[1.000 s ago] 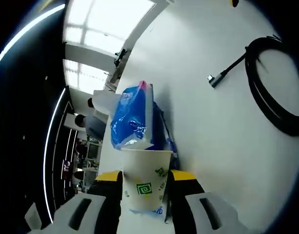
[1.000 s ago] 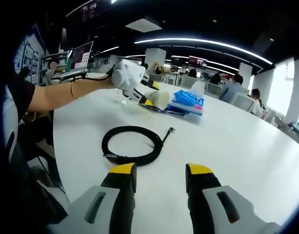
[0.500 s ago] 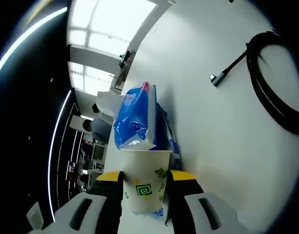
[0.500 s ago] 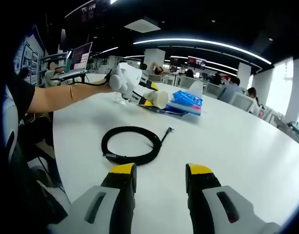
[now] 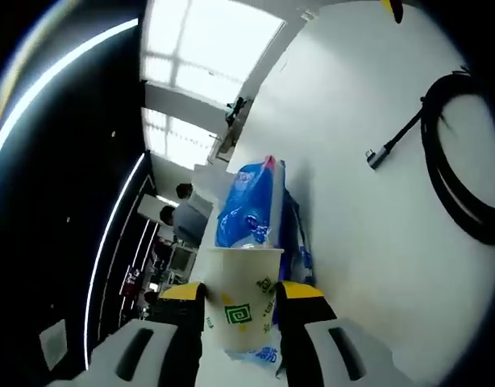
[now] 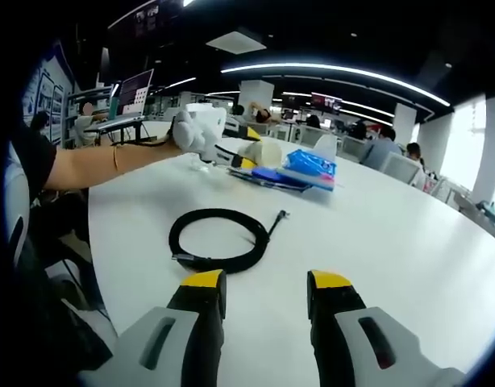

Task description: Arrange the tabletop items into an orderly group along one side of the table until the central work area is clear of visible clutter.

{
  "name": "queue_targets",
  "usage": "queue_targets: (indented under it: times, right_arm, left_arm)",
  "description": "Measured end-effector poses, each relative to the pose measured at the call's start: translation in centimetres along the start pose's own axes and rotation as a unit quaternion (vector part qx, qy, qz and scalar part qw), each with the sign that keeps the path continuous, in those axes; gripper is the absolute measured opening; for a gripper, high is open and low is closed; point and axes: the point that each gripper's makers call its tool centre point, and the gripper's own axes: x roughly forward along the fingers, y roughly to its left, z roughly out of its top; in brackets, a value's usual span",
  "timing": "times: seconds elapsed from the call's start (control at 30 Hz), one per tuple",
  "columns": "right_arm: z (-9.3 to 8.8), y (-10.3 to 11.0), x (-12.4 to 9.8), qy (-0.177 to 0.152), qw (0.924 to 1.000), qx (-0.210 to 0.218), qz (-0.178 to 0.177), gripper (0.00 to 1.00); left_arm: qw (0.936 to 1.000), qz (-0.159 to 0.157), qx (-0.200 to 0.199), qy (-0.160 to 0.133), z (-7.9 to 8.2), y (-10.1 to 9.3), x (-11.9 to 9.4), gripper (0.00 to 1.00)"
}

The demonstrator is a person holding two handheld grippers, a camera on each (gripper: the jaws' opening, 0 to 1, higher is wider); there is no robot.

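Paper cup (image 5: 243, 298) clamped in left gripper (image 5: 241, 300), right gripper (image 6: 264, 292) open, empty

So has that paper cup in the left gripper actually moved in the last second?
Yes. In the right gripper view the paper cup, clamped in the left gripper, has swung upright and edged toward the blue packet, which stayed put.
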Motion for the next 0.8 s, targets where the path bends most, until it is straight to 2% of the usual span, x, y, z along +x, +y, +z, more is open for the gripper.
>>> queue_targets:
  times: [0.1, 0.17, 0.23, 0.33, 0.47, 0.73, 0.8]
  right_arm:
    - [0.1, 0.1, 0.0, 0.000, 1.0000, -0.001, 0.001, 0.39]
    - [0.2, 0.2, 0.0, -0.001, 1.0000, -0.001, 0.002, 0.39]
    - [0.2, 0.2, 0.0, -0.001, 1.0000, -0.002, 0.002, 0.39]
    - [0.3, 0.4, 0.1, 0.000, 1.0000, -0.003, 0.003, 0.38]
    - [0.4, 0.6, 0.1, 0.000, 1.0000, -0.005, 0.005, 0.38]
    - [0.5, 1.1, 0.0, 0.001, 0.9999, -0.009, 0.009, 0.38]
    - [0.5, 1.2, 0.1, 0.002, 0.9999, -0.009, 0.011, 0.38]
  left_arm:
    - [0.9977, -0.008, -0.062, -0.028, 0.5, 0.4, 0.1, 0.34]
    - [0.9931, 0.000, -0.110, -0.043, 0.7, 1.0, -0.3, 0.35]
    - [0.9910, 0.007, -0.124, -0.050, 0.8, 1.6, -0.6, 0.35]
    - [0.9886, -0.001, -0.138, -0.060, 0.8, 1.6, -0.9, 0.35]
    - [0.9873, 0.009, -0.149, -0.054, 0.0, 1.9, -1.3, 0.35]
    - [0.9764, 0.021, -0.202, -0.073, -0.6, 2.2, -2.6, 0.35]
    - [0.9700, 0.022, -0.227, -0.084, -0.6, 2.4, -3.0, 0.35]
